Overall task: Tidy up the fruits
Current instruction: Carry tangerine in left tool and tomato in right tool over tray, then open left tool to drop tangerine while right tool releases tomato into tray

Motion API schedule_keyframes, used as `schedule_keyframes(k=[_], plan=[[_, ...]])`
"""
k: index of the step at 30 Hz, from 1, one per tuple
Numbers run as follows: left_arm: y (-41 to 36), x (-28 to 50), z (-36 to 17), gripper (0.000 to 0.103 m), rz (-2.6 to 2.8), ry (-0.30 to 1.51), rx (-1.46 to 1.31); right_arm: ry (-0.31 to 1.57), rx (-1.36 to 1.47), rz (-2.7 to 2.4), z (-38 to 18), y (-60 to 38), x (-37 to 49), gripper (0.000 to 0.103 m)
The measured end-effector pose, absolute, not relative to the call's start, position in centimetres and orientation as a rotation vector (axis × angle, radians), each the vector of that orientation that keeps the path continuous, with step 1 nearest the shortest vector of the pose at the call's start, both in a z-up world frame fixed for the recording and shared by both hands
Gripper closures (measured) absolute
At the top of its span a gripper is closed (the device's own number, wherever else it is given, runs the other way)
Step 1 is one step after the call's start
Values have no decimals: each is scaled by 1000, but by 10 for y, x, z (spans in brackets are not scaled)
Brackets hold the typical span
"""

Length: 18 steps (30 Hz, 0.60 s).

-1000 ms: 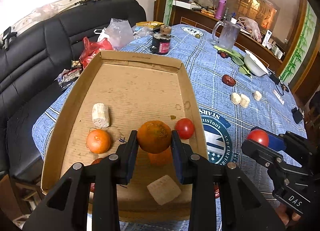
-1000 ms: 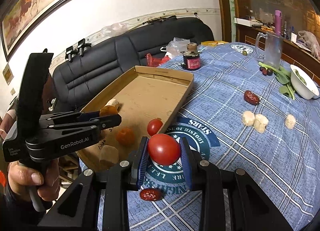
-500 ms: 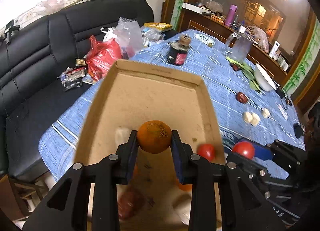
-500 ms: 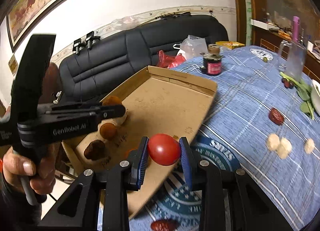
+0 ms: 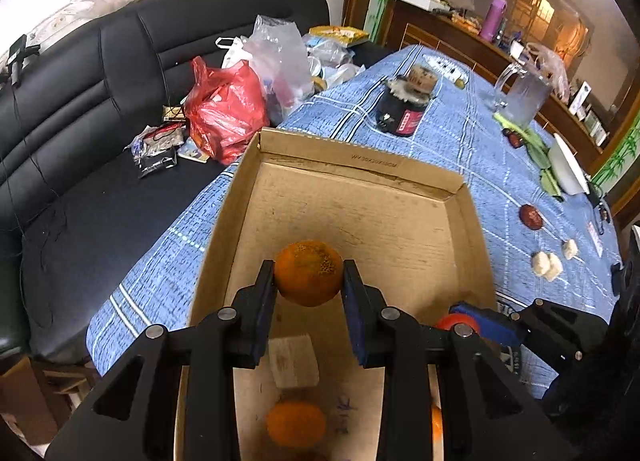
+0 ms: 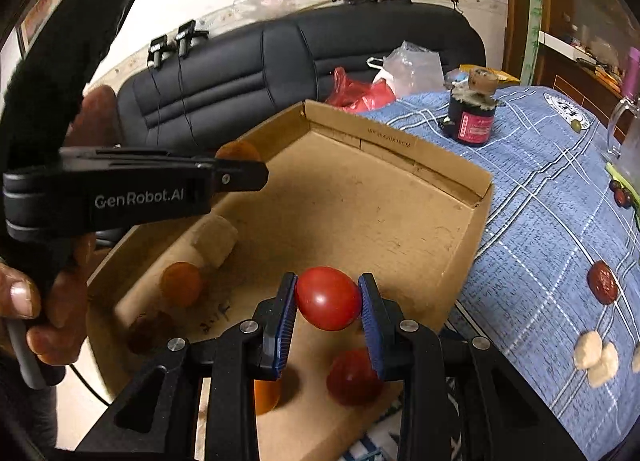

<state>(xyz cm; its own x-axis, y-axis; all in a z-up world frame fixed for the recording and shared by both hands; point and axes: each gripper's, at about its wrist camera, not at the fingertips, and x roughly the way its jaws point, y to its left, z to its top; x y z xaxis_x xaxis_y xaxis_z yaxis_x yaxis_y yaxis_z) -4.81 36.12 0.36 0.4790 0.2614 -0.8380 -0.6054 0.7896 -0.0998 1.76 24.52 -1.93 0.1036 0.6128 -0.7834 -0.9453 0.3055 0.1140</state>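
Now the cardboard tray (image 6: pixel 448 173) holds an orange (image 6: pixel 182 284), a tomato (image 6: pixel 352 377) and a pale block (image 6: pixel 214 239) near its near edge. "GenRobot.AI" is written on the left gripper (image 5: pixel 308 281), clamped on an orange fruit (image 5: pixel 308 274). The right gripper (image 6: pixel 328 303) squeezes a red tomato (image 6: pixel 328 303). Both have moved over the tray since before.

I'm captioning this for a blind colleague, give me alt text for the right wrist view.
The right gripper grips a red tomato above a cardboard tray holding another tomato and an orange; the left gripper carries an orange beside it.
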Motion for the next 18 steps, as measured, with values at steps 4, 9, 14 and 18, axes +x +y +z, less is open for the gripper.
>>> schedule_keyframes(k=[4, 9, 14, 18], plan=[[366, -36, -8, 73, 554, 983, -411, 867, -495, 1209, -27, 250, 23, 72], [364, -28, -25, 73, 542, 1056, -406, 884, -521, 1204, -37, 255, 26, 72], [358, -25, -27, 73, 563, 1067, -356, 874, -542, 1204, -38, 256, 24, 71], [356, -24, -27, 66, 584, 1078, -338, 880, -536, 1212, -38, 256, 25, 70]])
